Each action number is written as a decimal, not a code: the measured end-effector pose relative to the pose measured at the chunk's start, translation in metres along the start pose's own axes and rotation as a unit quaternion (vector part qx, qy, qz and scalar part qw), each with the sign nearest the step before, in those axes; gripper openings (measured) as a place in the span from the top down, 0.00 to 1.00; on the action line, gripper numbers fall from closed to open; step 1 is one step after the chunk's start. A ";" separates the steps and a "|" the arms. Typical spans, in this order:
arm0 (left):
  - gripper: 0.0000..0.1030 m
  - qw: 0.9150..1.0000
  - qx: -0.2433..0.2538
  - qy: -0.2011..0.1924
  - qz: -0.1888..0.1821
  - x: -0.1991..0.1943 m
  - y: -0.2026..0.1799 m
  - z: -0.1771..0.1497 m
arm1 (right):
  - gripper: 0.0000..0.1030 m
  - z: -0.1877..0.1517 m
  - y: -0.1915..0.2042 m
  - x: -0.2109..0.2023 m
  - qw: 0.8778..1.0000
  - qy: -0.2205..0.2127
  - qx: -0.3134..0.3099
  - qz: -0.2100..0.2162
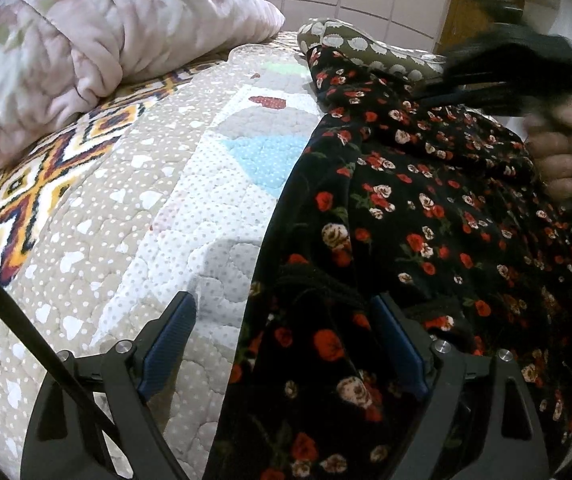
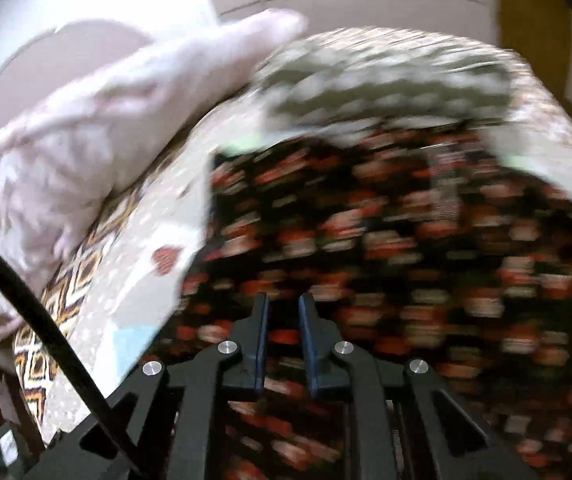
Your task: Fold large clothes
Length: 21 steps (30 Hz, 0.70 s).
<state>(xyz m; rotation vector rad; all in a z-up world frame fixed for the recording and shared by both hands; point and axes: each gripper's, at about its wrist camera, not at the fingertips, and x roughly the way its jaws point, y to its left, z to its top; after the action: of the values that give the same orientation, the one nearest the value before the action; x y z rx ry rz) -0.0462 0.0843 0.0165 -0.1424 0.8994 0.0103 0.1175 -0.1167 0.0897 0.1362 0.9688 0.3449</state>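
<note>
Folding stage, early: black floral garment (image 1: 425, 208) spread on quilted bedspread (image 1: 134, 216).

Item 1, left gripper (image 1: 282, 344): fingers wide, empty, poised over the garment's left edge, 1 finger above quilt, 1 above cloth. Item 2, right gripper (image 2: 284, 336): fingers narrow, a slim gap, nothing visibly pinched; view blurred. Adjacent: pink comforter (image 1: 98, 48), spotted pillow (image 1: 365, 48). Judged next: each gripper must lower and pinch an edge before any fold.
</note>
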 end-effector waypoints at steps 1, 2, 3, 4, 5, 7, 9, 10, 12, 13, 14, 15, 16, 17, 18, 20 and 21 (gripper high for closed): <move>0.14 1.000 -0.001 -0.001 -0.001 0.000 0.000 0.000 | 0.84 -0.001 0.012 0.020 1.000 0.013 -0.003 0.007; 0.14 1.000 -0.001 -0.001 -0.002 0.000 0.000 0.000 | 0.84 -0.001 0.021 0.040 1.000 0.026 -0.001 0.012; 0.14 1.000 -0.002 -0.002 -0.003 0.000 0.000 -0.001 | 0.84 -0.002 0.027 0.053 0.999 0.036 0.001 0.012; 0.14 1.000 -0.003 -0.003 -0.004 0.000 0.001 -0.001 | 0.83 -0.003 0.032 0.073 0.998 0.060 0.005 0.008; 0.14 1.000 -0.004 -0.003 -0.006 0.000 0.001 0.000 | 0.83 -0.004 0.035 0.088 0.997 0.072 0.006 -0.007; 0.14 1.000 -0.004 -0.003 -0.006 0.000 0.001 -0.001 | 0.83 0.001 0.039 0.089 0.998 0.063 0.007 -0.018; 0.14 1.000 -0.004 -0.003 -0.005 0.000 0.001 -0.001 | 0.83 0.005 0.039 0.080 0.998 0.065 0.010 -0.017; 0.14 1.000 -0.005 -0.003 -0.005 -0.001 0.001 -0.001 | 0.83 0.005 0.039 0.065 0.999 0.049 0.005 -0.013; 0.14 1.000 -0.004 -0.002 -0.005 0.000 0.001 -0.001 | 0.70 0.000 0.036 0.035 1.000 0.022 -0.002 -0.012; 0.14 1.000 -0.004 -0.002 -0.004 -0.001 0.000 -0.001 | 0.64 -0.005 0.029 0.016 1.000 0.012 -0.001 -0.011; 0.14 1.000 -0.003 -0.002 -0.003 -0.001 -0.001 -0.001 | 0.57 -0.012 0.019 -0.005 1.000 0.001 0.002 -0.012; 0.14 1.000 -0.003 -0.001 -0.003 -0.001 -0.001 -0.001 | 0.51 -0.015 0.011 -0.016 1.000 -0.005 0.005 -0.014; 0.14 1.000 -0.002 -0.001 -0.002 -0.001 -0.001 -0.001 | 0.50 -0.025 -0.005 -0.034 1.000 -0.012 0.010 -0.022; 0.14 1.000 -0.002 -0.001 -0.001 -0.001 -0.001 -0.001 | 0.50 -0.032 -0.019 -0.047 0.999 -0.017 0.015 -0.032; 0.14 1.000 -0.002 -0.001 -0.002 -0.001 -0.001 -0.001 | 0.50 -0.041 -0.036 -0.058 0.998 -0.022 0.024 -0.049; 0.14 1.000 -0.002 -0.001 -0.001 -0.001 -0.002 -0.001 | 0.50 -0.070 -0.096 -0.092 0.993 -0.033 0.070 -0.091; 0.14 1.000 -0.002 -0.001 -0.001 -0.001 -0.001 -0.001 | 0.50 -0.085 -0.129 -0.108 0.988 -0.037 0.102 -0.108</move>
<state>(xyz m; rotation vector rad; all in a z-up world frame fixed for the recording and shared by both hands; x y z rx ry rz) -0.0474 0.0827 0.0164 -0.1463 0.8975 0.0102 0.0206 -0.2781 0.0927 0.2269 0.9347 0.0403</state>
